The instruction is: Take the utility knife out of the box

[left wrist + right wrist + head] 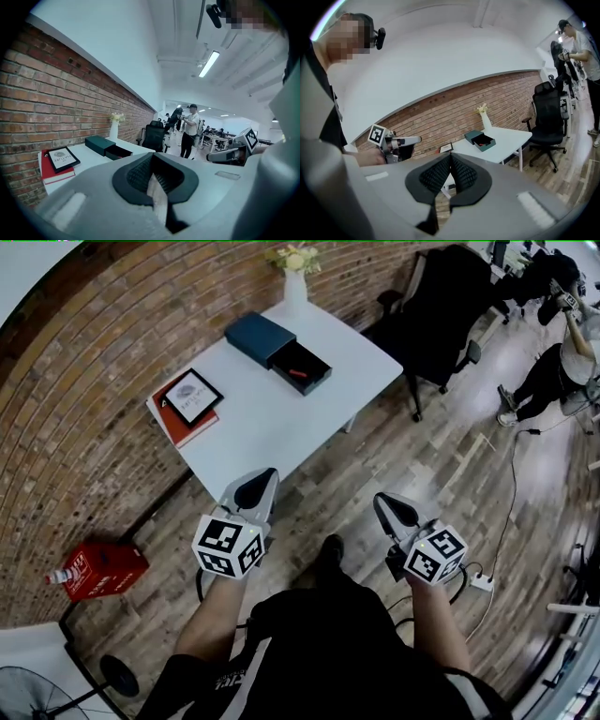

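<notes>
A dark teal box (279, 351) lies on the white table (272, 423), its drawer pulled out with a red utility knife (298, 373) inside. The box also shows in the left gripper view (105, 146) and the right gripper view (482, 139). My left gripper (259, 486) is shut and empty, held over the floor just short of the table's near edge. My right gripper (392, 508) is shut and empty too, over the wooden floor to the right. In their own views the left gripper (152, 176) and right gripper (450, 171) have their pads pressed together.
A framed picture (193, 396) rests on a red book (178, 418) at the table's left. A white vase (295, 282) with flowers stands at the far end. A black office chair (436, 320) is right of the table. A red case (103, 570) lies on the floor by the brick wall.
</notes>
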Motion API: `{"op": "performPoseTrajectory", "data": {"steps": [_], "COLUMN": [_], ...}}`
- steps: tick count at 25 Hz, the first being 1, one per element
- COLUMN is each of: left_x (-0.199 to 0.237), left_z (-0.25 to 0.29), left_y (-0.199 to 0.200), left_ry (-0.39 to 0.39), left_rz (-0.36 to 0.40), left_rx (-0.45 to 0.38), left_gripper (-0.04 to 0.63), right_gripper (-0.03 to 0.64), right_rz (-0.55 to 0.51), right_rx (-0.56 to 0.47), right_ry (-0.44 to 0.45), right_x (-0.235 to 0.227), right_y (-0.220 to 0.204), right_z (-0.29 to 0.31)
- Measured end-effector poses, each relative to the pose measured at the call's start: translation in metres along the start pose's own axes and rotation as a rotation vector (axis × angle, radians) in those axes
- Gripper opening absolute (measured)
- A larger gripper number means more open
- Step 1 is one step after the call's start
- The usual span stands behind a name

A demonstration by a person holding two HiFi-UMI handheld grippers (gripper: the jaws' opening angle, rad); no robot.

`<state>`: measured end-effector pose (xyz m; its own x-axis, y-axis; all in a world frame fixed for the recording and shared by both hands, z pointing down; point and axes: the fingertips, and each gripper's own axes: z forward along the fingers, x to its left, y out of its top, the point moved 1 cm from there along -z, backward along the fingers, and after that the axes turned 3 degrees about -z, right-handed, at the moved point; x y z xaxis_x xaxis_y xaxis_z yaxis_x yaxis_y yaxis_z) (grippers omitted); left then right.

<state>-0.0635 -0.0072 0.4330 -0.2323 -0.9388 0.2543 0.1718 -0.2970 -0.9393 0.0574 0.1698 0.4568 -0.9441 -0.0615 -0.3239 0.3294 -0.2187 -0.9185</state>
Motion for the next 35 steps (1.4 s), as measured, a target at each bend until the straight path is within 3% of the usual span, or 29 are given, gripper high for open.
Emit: {"op": "performPoseTrajectory", "data": {"steps": [10,18,26,35], "left_x": [-0.011,-0.007,0.031,0.109], "left_z": [0.082,0.104,0.125,0.181], "left_y": [0.033,0.041,0.042,0.08], "left_ry": [0.046,0.064,0.096,0.13], "left_rz": [0.051,0.037,-0.018,-0.052], "left_rx": [0.031,0.008,-0.016,-0.078], "left_gripper": [0.008,0.008,0.008,0.008], "right_gripper": [0.0,0.0,0.0,0.0], "right_rz": [0.002,-0.017,-0.041,-0.098], "right_rx": [-0.031,0.005,0.062,0.088], "right_ry": [0.071,0.119,0.149,0.186], "right_x": [-0.083,-0.098,-0.11,-0.146], "right_y": [0.042,0.05,0.058,0.11], "right_z": [0.025,0.04,0.08,0.173]}}
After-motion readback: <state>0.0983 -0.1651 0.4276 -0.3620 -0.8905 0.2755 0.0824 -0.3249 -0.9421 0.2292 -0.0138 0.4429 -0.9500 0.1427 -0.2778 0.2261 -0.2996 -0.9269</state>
